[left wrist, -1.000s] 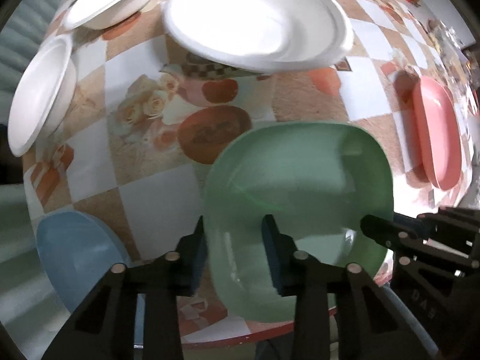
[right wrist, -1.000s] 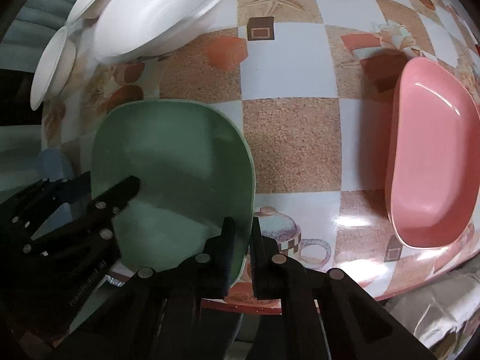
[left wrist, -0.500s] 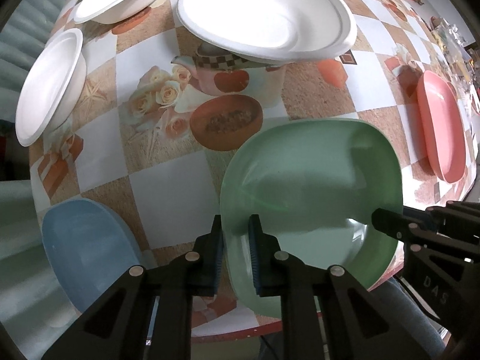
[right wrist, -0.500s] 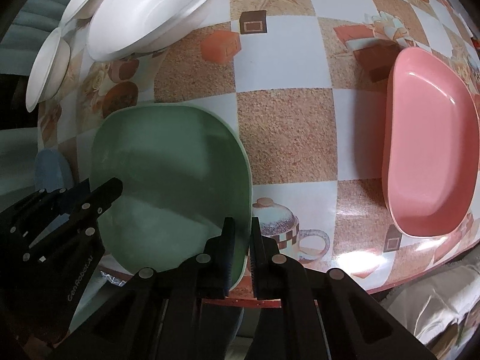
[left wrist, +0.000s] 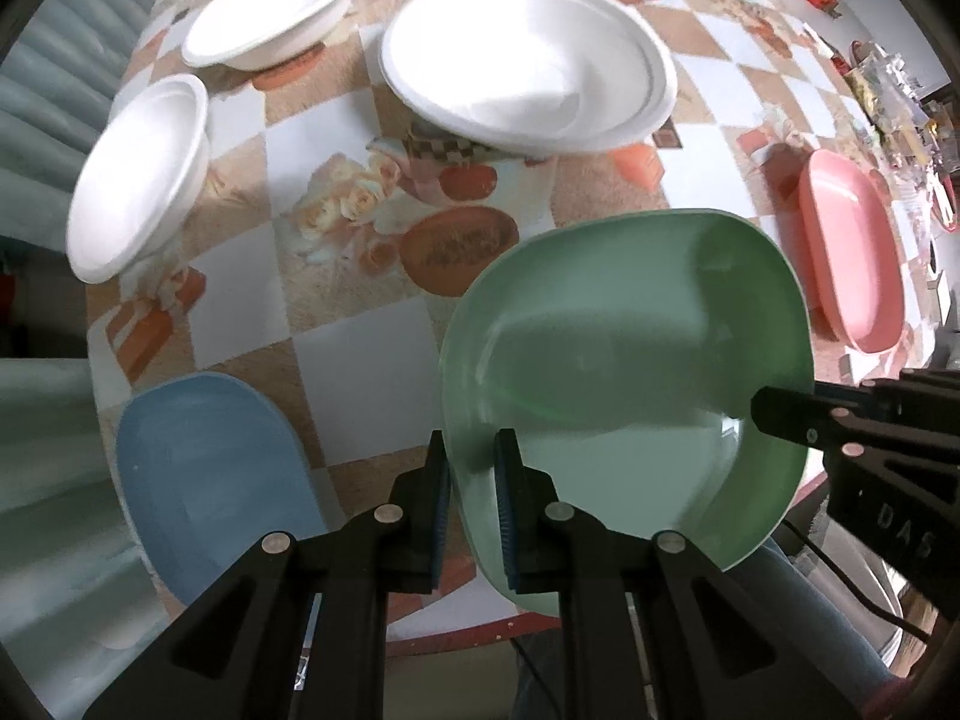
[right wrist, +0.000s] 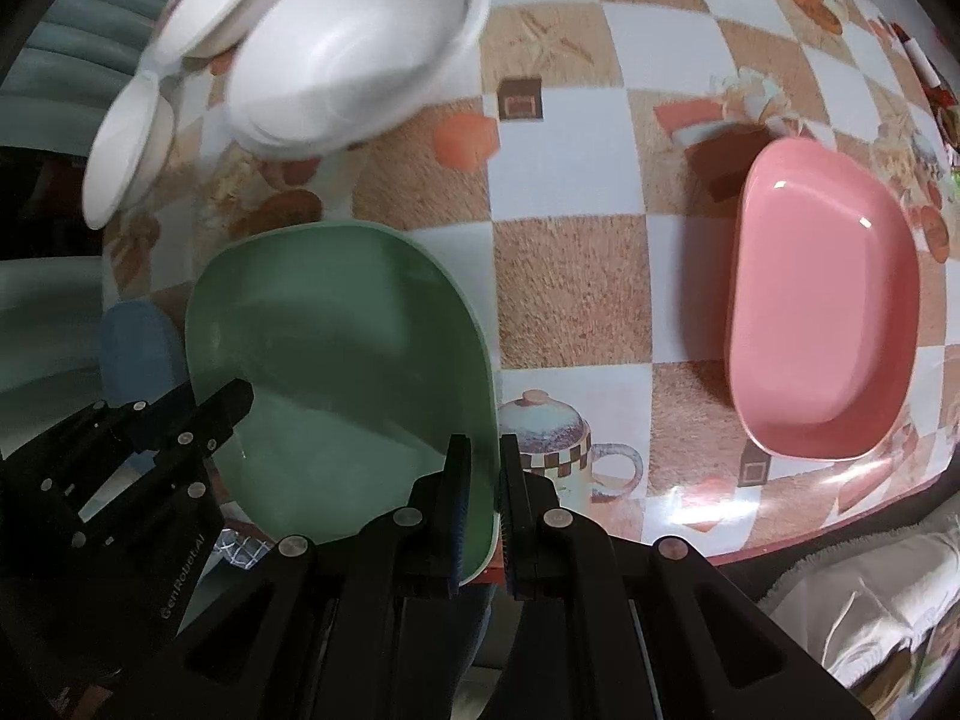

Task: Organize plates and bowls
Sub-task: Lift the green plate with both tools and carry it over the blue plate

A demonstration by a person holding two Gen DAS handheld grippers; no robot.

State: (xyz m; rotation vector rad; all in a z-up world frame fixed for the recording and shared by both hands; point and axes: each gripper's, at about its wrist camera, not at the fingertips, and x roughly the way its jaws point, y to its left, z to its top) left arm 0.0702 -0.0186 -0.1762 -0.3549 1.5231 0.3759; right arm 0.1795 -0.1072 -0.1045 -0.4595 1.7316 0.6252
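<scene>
A green squarish plate (left wrist: 630, 354) is held above the table's near edge; it also shows in the right wrist view (right wrist: 342, 360). My left gripper (left wrist: 471, 462) is shut on its left rim. My right gripper (right wrist: 483, 468) is shut on its right rim, and shows in the left wrist view as a black arm (left wrist: 840, 420). A blue plate (left wrist: 204, 468) lies at the near left, a pink plate (right wrist: 822, 324) at the right. A large white plate (left wrist: 528, 60) and two white bowls, one (left wrist: 276, 6) and another (left wrist: 138, 174), sit at the far left.
The table has a checkered patterned cloth (right wrist: 576, 288) with a red near edge (right wrist: 780, 546). Grey-green ribbed upholstery (left wrist: 48, 84) lies past the left side. Clutter (left wrist: 888, 90) sits at the far right. A light cloth (right wrist: 870, 606) lies below the table at the right.
My left gripper has closed on the green plate's left rim. The plate has lifted with both grippers, and the table looks farther below.
</scene>
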